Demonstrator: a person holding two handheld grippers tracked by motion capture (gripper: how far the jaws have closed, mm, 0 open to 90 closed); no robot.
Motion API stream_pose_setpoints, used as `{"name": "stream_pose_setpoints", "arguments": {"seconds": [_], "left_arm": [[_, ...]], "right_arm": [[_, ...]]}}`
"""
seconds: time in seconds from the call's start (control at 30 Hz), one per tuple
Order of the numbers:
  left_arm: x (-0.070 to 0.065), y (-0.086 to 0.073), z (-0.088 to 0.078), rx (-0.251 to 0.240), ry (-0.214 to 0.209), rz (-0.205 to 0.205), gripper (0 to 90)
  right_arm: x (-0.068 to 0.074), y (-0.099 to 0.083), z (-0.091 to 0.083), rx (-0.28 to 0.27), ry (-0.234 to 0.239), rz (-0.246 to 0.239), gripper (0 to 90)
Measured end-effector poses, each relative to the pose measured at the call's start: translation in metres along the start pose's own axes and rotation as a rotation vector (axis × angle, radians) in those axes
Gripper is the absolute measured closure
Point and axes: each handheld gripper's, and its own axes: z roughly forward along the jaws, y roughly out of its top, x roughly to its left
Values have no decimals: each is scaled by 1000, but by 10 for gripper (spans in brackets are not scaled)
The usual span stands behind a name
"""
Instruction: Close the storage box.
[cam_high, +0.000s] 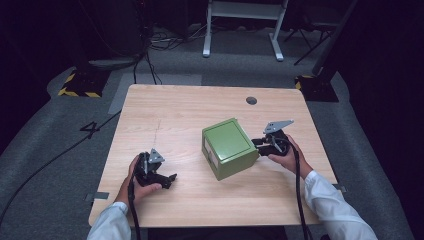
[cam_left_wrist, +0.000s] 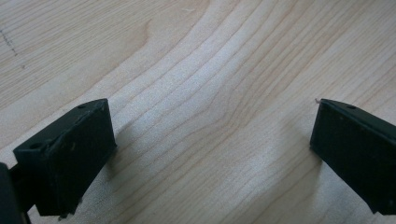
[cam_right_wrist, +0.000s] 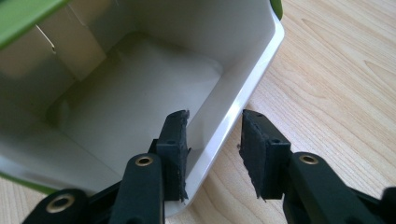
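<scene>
A green box (cam_high: 230, 147) lies on its side at the centre right of the wooden table (cam_high: 175, 105). Its white inside (cam_right_wrist: 140, 84) faces my right gripper (cam_high: 257, 142). That gripper (cam_right_wrist: 215, 140) is open and straddles the box's white rim (cam_right_wrist: 247, 84), one jaw inside the box and one outside, with a gap left beside the wall. My left gripper (cam_high: 170, 180) rests low over the table near the front left. It (cam_left_wrist: 212, 154) stands wide open with only bare wood between its jaws.
A round dark cable hole (cam_high: 251, 100) sits near the table's far edge. Beyond the table are yellow-and-black striped stand bases (cam_high: 80, 87), cables on the grey floor and a white frame (cam_high: 240, 25). Bare wood lies left of the box.
</scene>
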Motion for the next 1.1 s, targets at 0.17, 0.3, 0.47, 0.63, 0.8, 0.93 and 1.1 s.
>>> {"name": "stream_pose_setpoints", "arguments": {"seconds": [0.17, 0.3, 0.47, 0.63, 0.8, 0.93, 1.1], "left_arm": [[0, 0, 0, 0, 0, 0, 0], [0, 0, 0, 0, 0, -1, 1], [0, 0, 0, 0, 3, 6, 1], [0, 0, 0, 1, 3, 4, 3], [0, 0, -1, 0, 2, 4, 3], [0, 0, -1, -1, 3, 5, 3], [0, 0, -1, 0, 3, 6, 3]], "right_arm": [[0, 1, 0, 6, -17, -19, 563], [-1, 1, -1, 5, -20, -18, 547], [-2, 2, -7, -4, -41, -26, 488], [-5, 2, -14, -16, -52, -29, 440], [-5, 2, -21, -30, -76, -40, 403], [-6, 2, -25, -26, -101, -44, 381], [-6, 2, -28, -22, -106, -51, 347]]}}
